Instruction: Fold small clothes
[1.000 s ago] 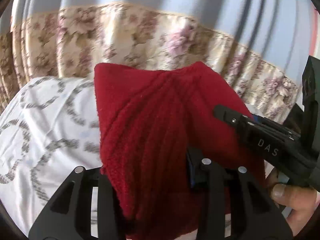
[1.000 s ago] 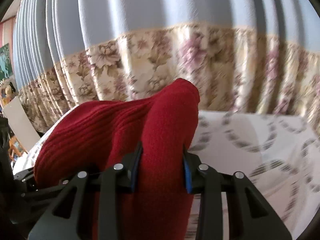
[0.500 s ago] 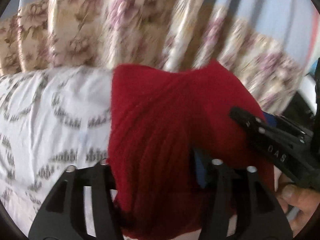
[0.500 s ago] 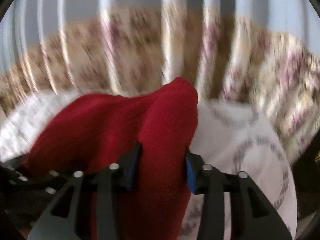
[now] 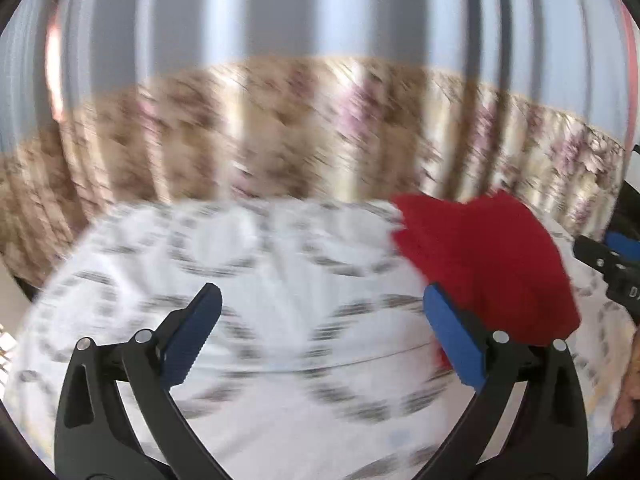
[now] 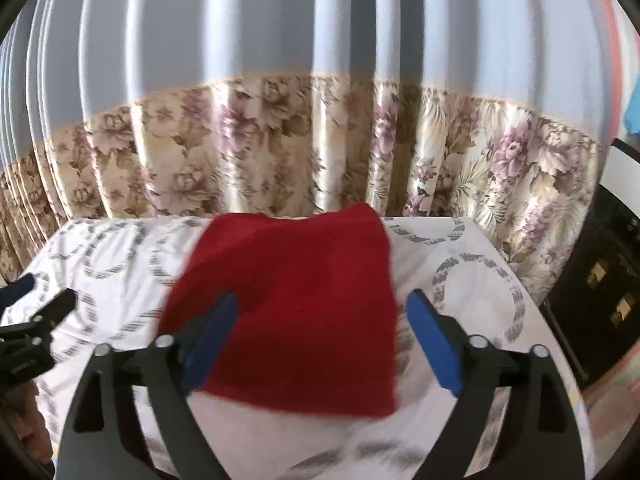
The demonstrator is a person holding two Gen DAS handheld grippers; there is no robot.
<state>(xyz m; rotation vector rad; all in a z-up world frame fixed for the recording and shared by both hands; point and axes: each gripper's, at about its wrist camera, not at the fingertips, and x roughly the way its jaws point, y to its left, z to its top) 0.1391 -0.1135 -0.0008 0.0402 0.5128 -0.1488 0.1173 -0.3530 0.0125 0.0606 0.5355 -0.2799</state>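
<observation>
I am holding my left gripper (image 5: pixel 320 328) spread wide, its jaws having just been opening, and nothing is sitting between them but the white patterned sheet (image 5: pixel 248 264). My right gripper (image 6: pixel 320 332) is gaping wide too, jaws just opened, with the red knitted garment (image 6: pixel 296 304) lying loose on the sheet between the blue pads (image 6: pixel 434 342), unpressed. The floral curtain (image 6: pixel 248 152) is hanging behind
</observation>
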